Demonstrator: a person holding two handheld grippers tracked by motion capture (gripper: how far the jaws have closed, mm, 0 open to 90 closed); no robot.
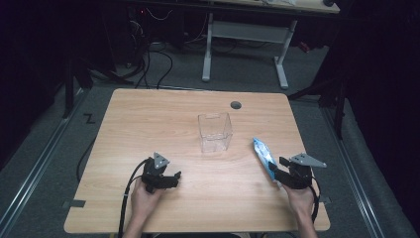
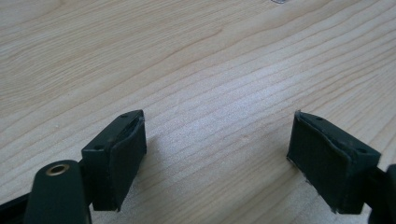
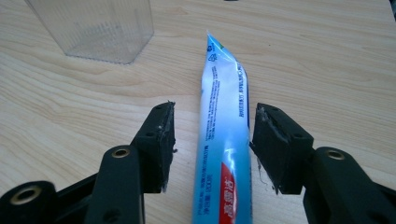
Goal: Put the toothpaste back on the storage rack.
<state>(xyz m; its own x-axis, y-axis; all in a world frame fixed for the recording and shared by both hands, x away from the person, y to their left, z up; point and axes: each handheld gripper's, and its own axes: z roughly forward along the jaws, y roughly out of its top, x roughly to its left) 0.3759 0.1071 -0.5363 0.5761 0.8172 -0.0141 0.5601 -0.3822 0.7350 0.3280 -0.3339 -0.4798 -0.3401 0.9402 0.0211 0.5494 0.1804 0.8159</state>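
Observation:
A blue and white toothpaste tube [image 1: 263,153] lies flat on the wooden table [image 1: 148,124], right of a clear square plastic container [image 1: 215,132]. My right gripper [image 1: 276,167] is at the tube's near end. In the right gripper view, the tube [image 3: 224,121] runs between the jaws of my right gripper [image 3: 212,140]. They stand open, with a gap on the left side and the right pad close against the tube. The container [image 3: 93,28] stands at the upper left there. My left gripper [image 1: 171,179] rests low at the front left, open [image 2: 217,154] over bare wood.
A round cable hole [image 1: 236,104] sits near the table's far edge. Beyond the table stand a white desk frame [image 1: 208,49] and loose cables on the floor. Each gripper trails a black cable toward the near edge.

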